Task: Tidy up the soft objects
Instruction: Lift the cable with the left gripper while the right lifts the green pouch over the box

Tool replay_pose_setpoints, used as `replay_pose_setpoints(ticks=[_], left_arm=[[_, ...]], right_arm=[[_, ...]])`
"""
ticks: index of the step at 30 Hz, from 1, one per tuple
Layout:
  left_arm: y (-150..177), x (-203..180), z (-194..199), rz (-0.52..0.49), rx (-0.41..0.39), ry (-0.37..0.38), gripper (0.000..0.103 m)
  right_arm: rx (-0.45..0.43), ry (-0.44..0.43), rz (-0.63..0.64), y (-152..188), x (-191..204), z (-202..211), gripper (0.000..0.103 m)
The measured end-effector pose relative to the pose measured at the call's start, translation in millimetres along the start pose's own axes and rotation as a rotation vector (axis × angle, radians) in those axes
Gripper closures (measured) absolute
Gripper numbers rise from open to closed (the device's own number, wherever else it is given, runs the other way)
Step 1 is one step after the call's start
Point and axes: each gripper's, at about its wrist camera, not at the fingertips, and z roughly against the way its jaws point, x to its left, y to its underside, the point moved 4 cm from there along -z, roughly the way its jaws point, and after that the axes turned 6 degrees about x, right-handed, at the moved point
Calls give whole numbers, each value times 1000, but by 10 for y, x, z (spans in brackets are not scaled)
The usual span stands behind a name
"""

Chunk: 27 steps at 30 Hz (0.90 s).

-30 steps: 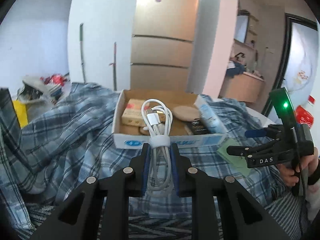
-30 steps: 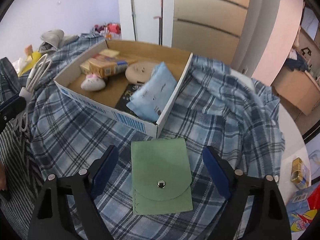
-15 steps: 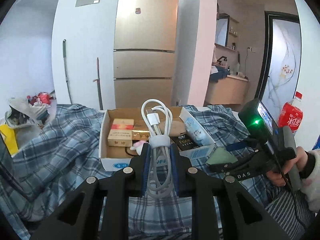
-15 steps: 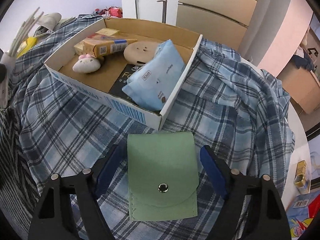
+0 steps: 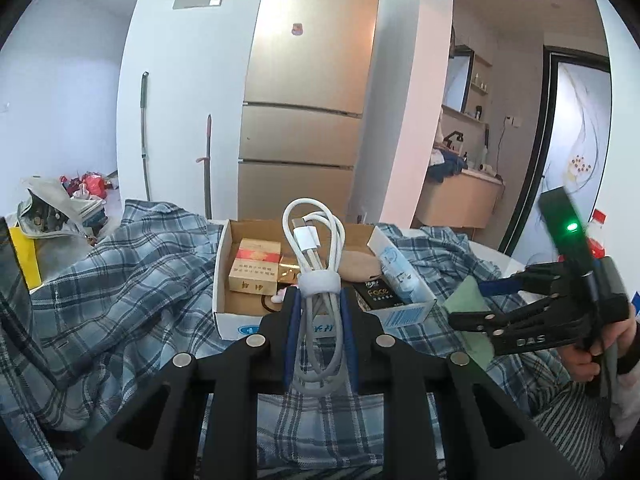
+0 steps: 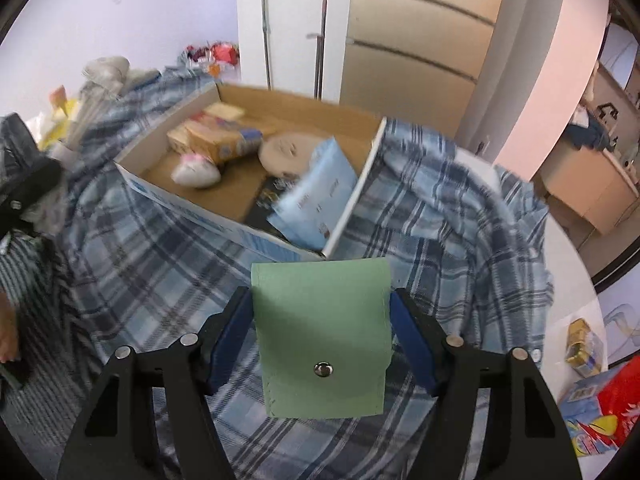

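Now the right hand-held gripper [image 6: 322, 346] has its jaws closing on the green pouch [image 6: 322, 340], both blue pads touching its side edges; a second ago they stood wide either side of it as it lay flat on the plaid cloth [image 6: 460, 216]. The pouch has since come up off the cloth and sits nearer the box [image 6: 224, 220], just before its near corner. I judge that pick done and the carry to the box under way.

The left hand-held gripper [image 5: 319, 334] is clamped narrow on the white cable [image 5: 316, 272], as it was a second ago, holding the coil upright above the cloth, in front of the box. So both soft things look ready to drop in.

Counted, near to far: 2 hand-held grippers, 1 pouch, 1 cable, 1 plaid cloth, 1 box. Inside the box: 1 blue tissue pack [image 6: 316, 200] leaning on the right wall, 1 black packet [image 5: 378, 294], 1 small white plush [image 6: 196, 172], 1 round beige pad [image 6: 288, 150], and at least 2 cartons [image 5: 256, 266], the farther ones too blurred to count. Behind stands 1 fridge [image 5: 308, 120]
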Motion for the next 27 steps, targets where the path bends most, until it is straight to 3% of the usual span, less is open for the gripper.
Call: replay_pose_setpoints(ticks=[6,12,18,23,27], left_arm=[[-7,-64,110,-32,-54,-22,82],[-19,-104,189,-52,-106,-46,82],[-32,-77,270,-44,-132,-44,82],[-98,-57,368,-20,-91,-28,82],[-250,-80,517,-50,-131,-42,82]], right_arm=[[-142,7,-5,-44,224,458,34],[-340,72,-53,-118,400,883,34],[-344,72,-61,-182,517,876,34],[-360,88,-131,-195,471,915,35],[-398,106,-122,-274,501,1050,35]])
